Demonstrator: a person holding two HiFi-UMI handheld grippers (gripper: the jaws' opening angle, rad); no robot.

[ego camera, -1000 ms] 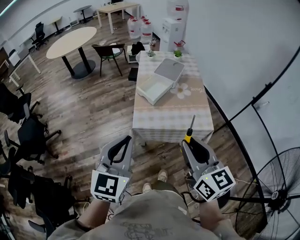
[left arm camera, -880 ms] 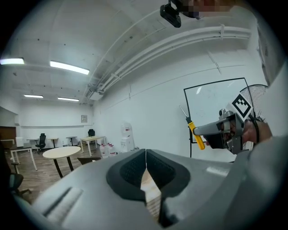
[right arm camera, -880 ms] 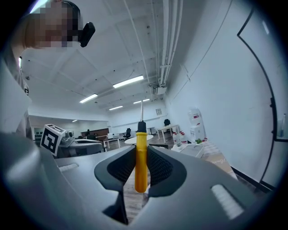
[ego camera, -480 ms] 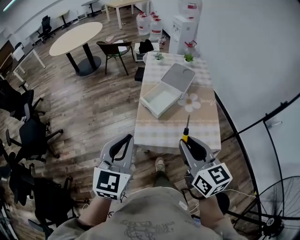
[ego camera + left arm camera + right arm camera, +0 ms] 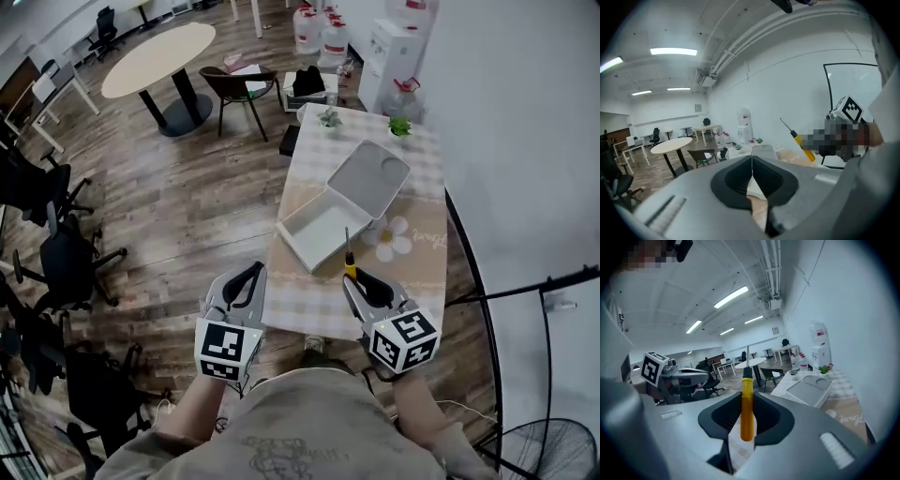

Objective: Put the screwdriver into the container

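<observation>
My right gripper (image 5: 355,280) is shut on a screwdriver (image 5: 348,256) with a yellow handle; its thin shaft points toward the table. From the right gripper view the screwdriver (image 5: 746,408) stands upright between the jaws. The container (image 5: 322,228) is a white open box with its grey lid (image 5: 369,178) leaning back, on a checked tablecloth table (image 5: 420,253); the screwdriver tip hangs over the box's near right edge in the head view. My left gripper (image 5: 242,284) is shut and holds nothing, left of the table over the floor. The left gripper view shows the screwdriver (image 5: 800,141) at right.
Two small potted plants (image 5: 400,127) stand at the table's far end. A round table (image 5: 159,58), a chair (image 5: 239,87), water bottles (image 5: 323,32) and office chairs (image 5: 58,262) surround it on the wooden floor. A white wall runs along the right.
I have moved closer to the table. The right gripper with the screwdriver has advanced from the table's near edge to over the container's near corner. The left gripper came forward alongside.
</observation>
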